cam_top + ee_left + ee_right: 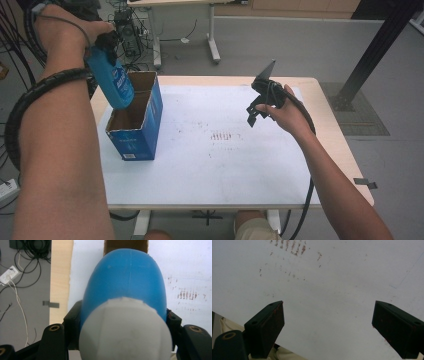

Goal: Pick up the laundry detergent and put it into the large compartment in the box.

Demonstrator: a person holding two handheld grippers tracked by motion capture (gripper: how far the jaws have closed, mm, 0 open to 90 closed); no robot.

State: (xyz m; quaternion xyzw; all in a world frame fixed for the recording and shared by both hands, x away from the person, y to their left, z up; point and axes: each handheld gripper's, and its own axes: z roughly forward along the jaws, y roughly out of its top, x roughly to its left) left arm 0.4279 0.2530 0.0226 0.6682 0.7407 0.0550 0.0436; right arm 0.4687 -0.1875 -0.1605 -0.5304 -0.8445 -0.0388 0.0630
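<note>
Two grippers in use. Left gripper (106,44) grasps a blue bottle (114,80) by its cap end, tilted, base over the open box (135,122) at the counter's (210,170) left. Right gripper (328,327) hangs above the counter, fingers (270,323) spread, empty.

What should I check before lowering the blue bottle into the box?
1. Left gripper clamped on the bottle: ok.
2. Bottle's bottom end over the open box: ok.
3. Bottle upright: not ok, it leans.
4. Box interior free for it: cannot tell, the inside is in shadow.
5. Right gripper open and holding nothing: ok.
6. Right gripper away from the box, over the table: ok.
</note>
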